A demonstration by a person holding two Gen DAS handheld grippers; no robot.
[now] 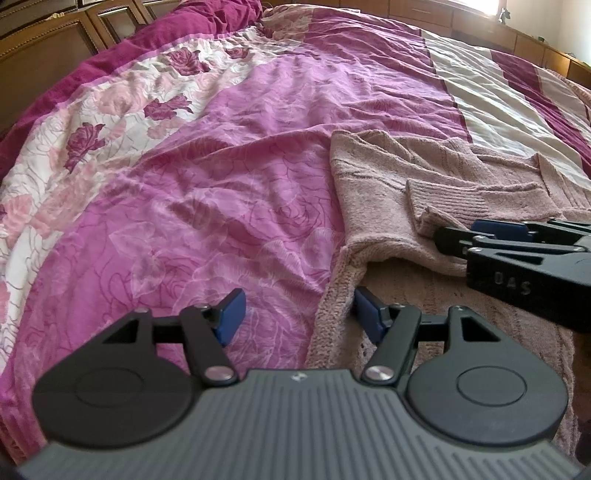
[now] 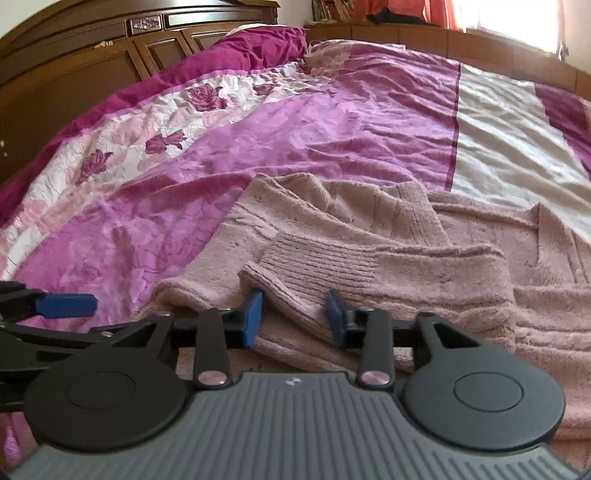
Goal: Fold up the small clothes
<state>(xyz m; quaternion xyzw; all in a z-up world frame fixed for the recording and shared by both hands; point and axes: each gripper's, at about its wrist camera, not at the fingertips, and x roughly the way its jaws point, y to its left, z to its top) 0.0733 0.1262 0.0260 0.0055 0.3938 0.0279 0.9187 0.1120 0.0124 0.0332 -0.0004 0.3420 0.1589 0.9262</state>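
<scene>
A pale pink knitted sweater (image 1: pixel 388 177) (image 2: pixel 332 206) lies spread on the bed, one sleeve (image 2: pixel 332 262) folded across its body. My right gripper (image 2: pixel 295 317) sits low on that sleeve near the ribbed cuff, its blue pads touching the bunched knit on both sides. In the left wrist view the right gripper's fingers (image 1: pixel 454 240) come in from the right at the cuff. My left gripper (image 1: pixel 299 314) stands open over the sweater's left edge; the right pad touches the hem and the left pad is over the bedspread. One left pad (image 2: pixel 66 305) shows in the right wrist view.
A wrinkled pink and magenta floral bedspread (image 1: pixel 221 184) covers the whole bed, with white stripes at the right. A dark wooden headboard (image 2: pixel 74 66) runs along the far left. A wooden ledge (image 2: pixel 406 33) and a bright window stand beyond the bed.
</scene>
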